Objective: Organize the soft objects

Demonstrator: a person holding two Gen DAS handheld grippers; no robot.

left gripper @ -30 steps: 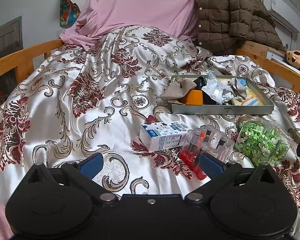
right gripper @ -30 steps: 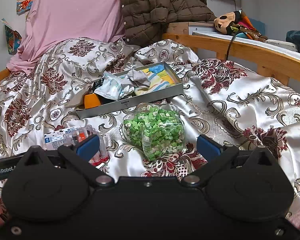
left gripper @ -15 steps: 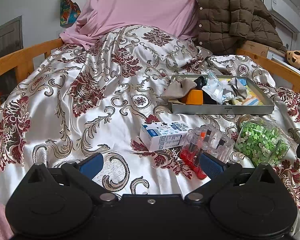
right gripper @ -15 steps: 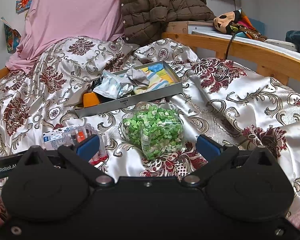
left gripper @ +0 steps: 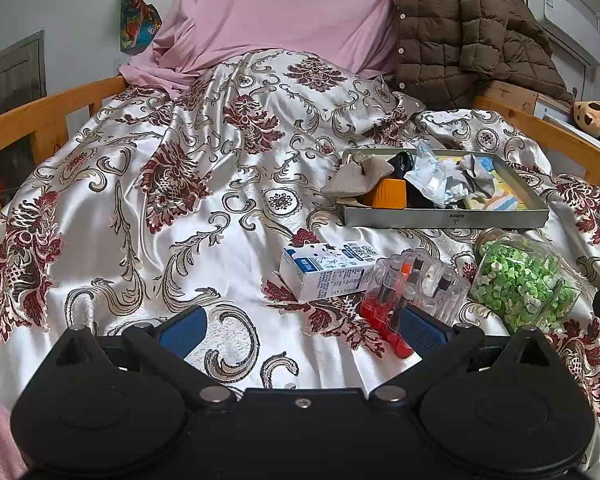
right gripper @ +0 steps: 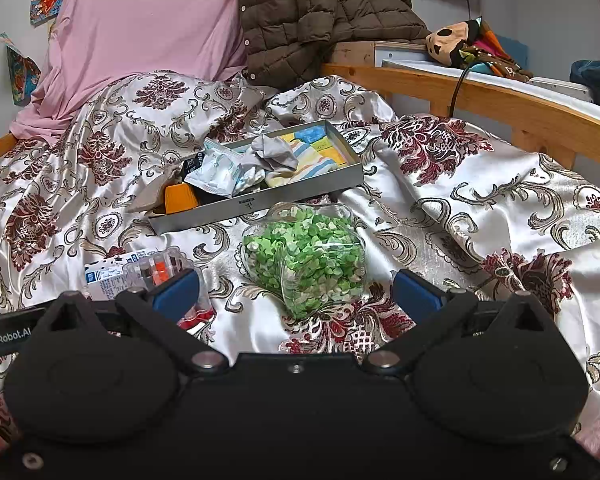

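Satin bedspread (left gripper: 203,216) carries the grey tray (left gripper: 444,218) of soft items far right, while left gripper (left gripper: 300,326) and right gripper (right gripper: 295,294) hover wide apart, empty, seemingly poised to pick.

The left gripper (left gripper: 300,326) and right gripper (right gripper: 295,290) hover level, jaws spread wide (both empty).

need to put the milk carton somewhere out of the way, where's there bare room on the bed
Most bare bedspread lies left of the milk carton, out to the wooden rail. There is more right of the grey tray and the jar of green bits. The carton, clear organizer, jar and tray are crowded together.
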